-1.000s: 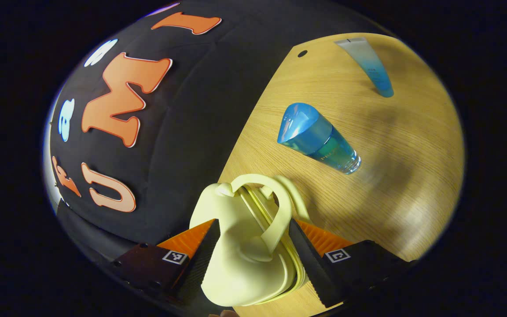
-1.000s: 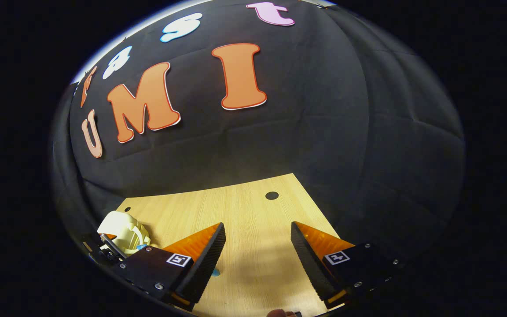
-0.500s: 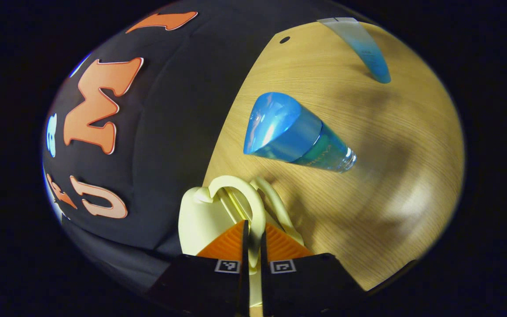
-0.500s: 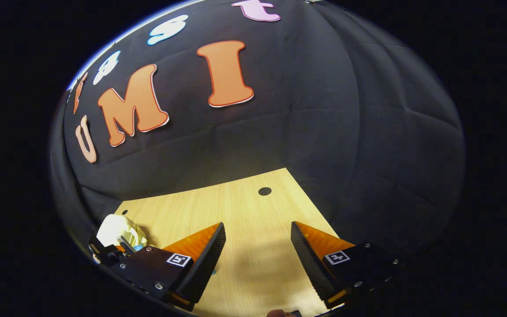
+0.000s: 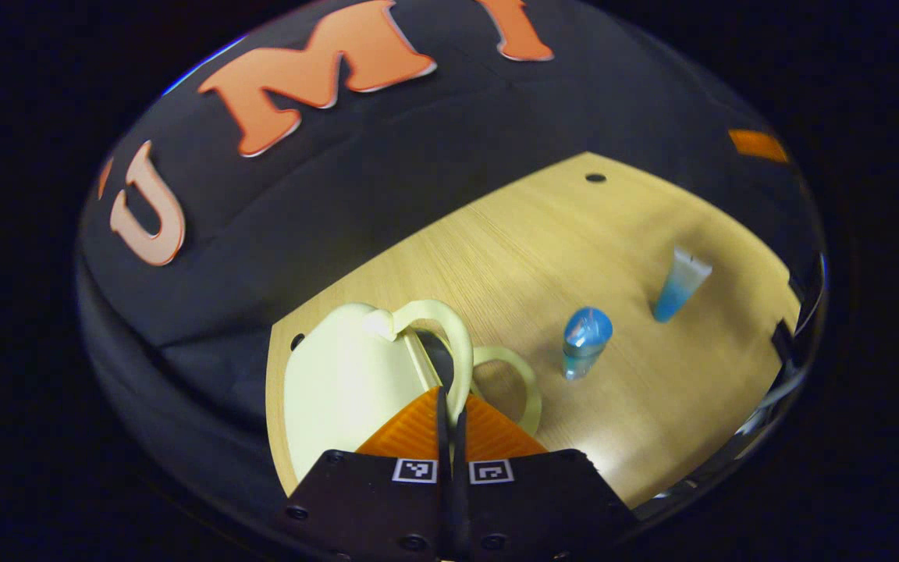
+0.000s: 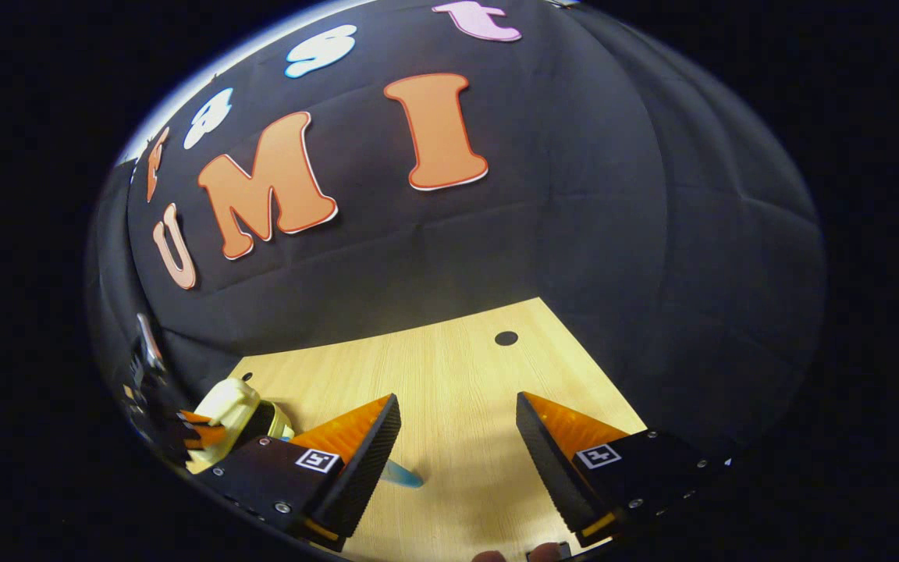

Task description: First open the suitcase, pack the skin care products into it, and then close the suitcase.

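My left gripper [image 5: 449,400] is shut on one looped handle [image 5: 453,332] of the small pale yellow suitcase [image 5: 340,382]. That half is lifted, and a dark gap shows beneath it. The second handle [image 5: 516,375] lies lower, to the right. A blue bottle [image 5: 584,342] stands upright on the table beyond the case. Farther right lies a blue and white tube [image 5: 680,285]. In the right gripper view the suitcase [image 6: 232,406] sits far left with the left gripper [image 6: 193,433] on it. My right gripper [image 6: 457,425] hangs open over bare wood, and the blue tube's end [image 6: 403,474] pokes out beside its left finger.
The light wooden table [image 5: 543,234] ends at the black cloth wall behind and to the left. A small round hole [image 5: 595,178] marks its far corner, also seen as the hole [image 6: 506,338] in the right gripper view. Bare wood [image 6: 457,367] stretches ahead of the right gripper.
My left gripper went from open around the suitcase to shut on its handle, then rose and pulled back, lifting that half open. The right gripper barely shifted.
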A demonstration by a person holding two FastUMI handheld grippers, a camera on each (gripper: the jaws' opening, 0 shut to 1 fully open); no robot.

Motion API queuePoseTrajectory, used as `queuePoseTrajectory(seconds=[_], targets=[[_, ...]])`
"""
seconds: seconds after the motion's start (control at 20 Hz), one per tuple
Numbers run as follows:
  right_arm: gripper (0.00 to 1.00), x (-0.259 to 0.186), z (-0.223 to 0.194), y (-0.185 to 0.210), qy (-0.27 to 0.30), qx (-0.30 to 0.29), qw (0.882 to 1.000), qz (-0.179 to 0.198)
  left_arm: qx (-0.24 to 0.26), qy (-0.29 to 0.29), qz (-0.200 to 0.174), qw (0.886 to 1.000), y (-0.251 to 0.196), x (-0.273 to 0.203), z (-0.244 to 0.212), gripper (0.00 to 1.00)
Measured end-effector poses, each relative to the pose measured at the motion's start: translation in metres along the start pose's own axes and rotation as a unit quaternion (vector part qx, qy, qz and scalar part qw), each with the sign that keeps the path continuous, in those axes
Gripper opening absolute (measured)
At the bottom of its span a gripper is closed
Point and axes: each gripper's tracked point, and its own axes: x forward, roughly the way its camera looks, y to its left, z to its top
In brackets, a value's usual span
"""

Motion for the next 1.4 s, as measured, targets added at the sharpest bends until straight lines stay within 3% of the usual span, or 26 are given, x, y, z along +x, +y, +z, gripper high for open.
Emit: queuePoseTrajectory(seconds=[0.1,0.25,0.45,0.65,0.85,1.1,1.25,1.4], targets=[[0.94,-0.009,0.004,0.025,-0.013,-0.006,1.0,0.006,-0.077,-0.038,-0.018,0.996,0.044,-0.028,0.015,0.0],[0.94,-0.023,0.0,0.078,-0.025,-0.008,1.0,0.012,-0.211,-0.086,-0.076,0.971,0.104,-0.047,0.009,0.0],[0.94,-0.038,-0.01,0.145,-0.039,0.019,0.999,0.015,-0.275,-0.117,-0.108,0.948,0.184,-0.064,-0.035,0.0],[0.94,-0.05,-0.021,0.215,-0.033,0.044,0.998,0.033,-0.322,-0.093,-0.088,0.938,0.287,-0.055,-0.122,0.0],[0.95,-0.05,-0.024,0.244,-0.017,0.044,0.998,0.042,-0.351,-0.069,-0.083,0.93,0.325,-0.021,-0.182,0.0],[0.95,-0.045,-0.033,0.257,-0.003,0.051,0.998,0.036,-0.419,0.007,-0.07,0.906,0.347,0.046,-0.288,0.01],[0.95,-0.043,-0.041,0.246,0.008,0.029,0.999,0.013,-0.41,0.048,-0.051,0.909,0.339,0.083,-0.332,0.01],[0.95,-0.043,-0.044,0.238,0.012,0.03,0.999,0.003,-0.411,0.067,-0.038,0.908,0.331,0.101,-0.344,0.03]])
